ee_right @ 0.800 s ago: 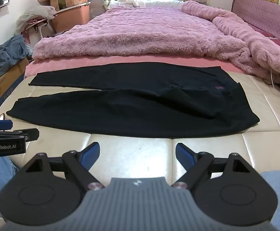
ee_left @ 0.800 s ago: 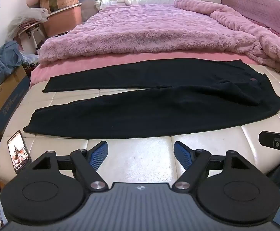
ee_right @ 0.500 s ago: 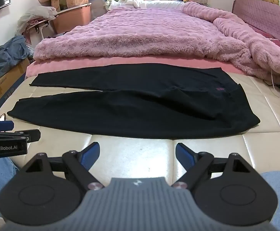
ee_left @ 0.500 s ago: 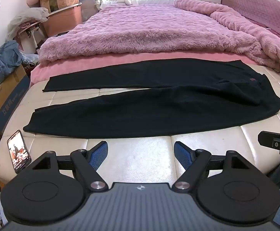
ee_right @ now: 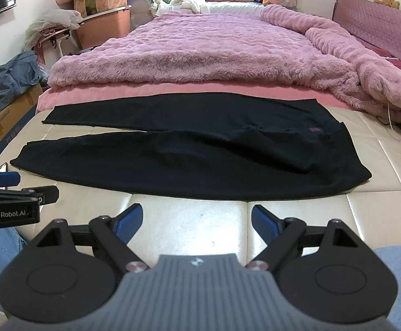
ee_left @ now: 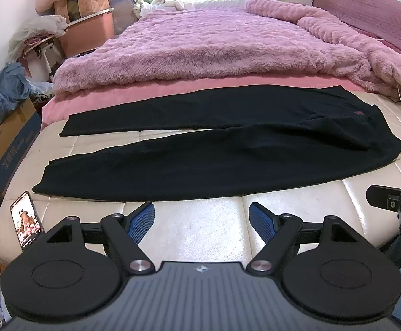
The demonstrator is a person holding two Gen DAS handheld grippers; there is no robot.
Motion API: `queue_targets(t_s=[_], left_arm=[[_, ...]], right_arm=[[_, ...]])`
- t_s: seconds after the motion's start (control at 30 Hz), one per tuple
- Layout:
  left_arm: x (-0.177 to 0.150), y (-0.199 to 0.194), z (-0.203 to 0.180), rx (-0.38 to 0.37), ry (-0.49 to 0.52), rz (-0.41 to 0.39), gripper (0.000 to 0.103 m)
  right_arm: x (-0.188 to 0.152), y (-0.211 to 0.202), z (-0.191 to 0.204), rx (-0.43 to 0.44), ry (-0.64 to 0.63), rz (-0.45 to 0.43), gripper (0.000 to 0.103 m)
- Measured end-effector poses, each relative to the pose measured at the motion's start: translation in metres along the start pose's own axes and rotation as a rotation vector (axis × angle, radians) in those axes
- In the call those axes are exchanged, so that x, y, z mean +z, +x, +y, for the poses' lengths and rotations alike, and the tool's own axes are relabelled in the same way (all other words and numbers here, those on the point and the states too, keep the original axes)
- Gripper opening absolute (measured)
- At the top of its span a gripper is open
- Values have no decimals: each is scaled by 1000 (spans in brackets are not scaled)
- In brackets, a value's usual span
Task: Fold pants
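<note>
The black pants (ee_left: 228, 149) lie spread flat and unfolded across the cream padded bench (ee_left: 200, 220) at the foot of the bed, waistband toward the right and both legs stretching left. The legs part in a narrow V, showing a strip of cream between them; the far leg's upper edge lies along a pink sheet (ee_left: 145, 93). The cloth is plain and matte, with a small reddish mark near the waist and some soft creases around the seat. Behind it a fluffy pink blanket (ee_left: 214, 47) covers the bed. A lit phone (ee_left: 25, 220) leans at the bench's left end. The left gripper (ee_left: 201, 219) hangs over bare cream padding just short of the near leg, blue pads spread wide, nothing between them. The right gripper (ee_right: 197, 220) does likewise, fingers wide apart and empty
</note>
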State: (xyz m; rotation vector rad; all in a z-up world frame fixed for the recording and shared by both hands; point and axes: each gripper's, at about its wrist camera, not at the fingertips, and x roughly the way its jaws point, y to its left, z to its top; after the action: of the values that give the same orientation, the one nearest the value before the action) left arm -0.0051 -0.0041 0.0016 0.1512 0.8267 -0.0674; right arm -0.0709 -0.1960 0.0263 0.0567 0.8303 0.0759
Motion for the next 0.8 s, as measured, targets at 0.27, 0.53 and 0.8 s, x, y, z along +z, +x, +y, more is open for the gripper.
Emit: queue_targets(t_s=[0.27,0.53,0.8], left_arm=[[3,1,0,-4,1,-2,91],[3,0,-1,-2,2,-3,91],[6,0,-2,-4,3,-2,91]], right_arm=[[-1,-3,3,-3,-8,-4,82],[-1,-3,4,-3,-10,-6,82],[-1,-5,4,-1,-11,-7,82]])
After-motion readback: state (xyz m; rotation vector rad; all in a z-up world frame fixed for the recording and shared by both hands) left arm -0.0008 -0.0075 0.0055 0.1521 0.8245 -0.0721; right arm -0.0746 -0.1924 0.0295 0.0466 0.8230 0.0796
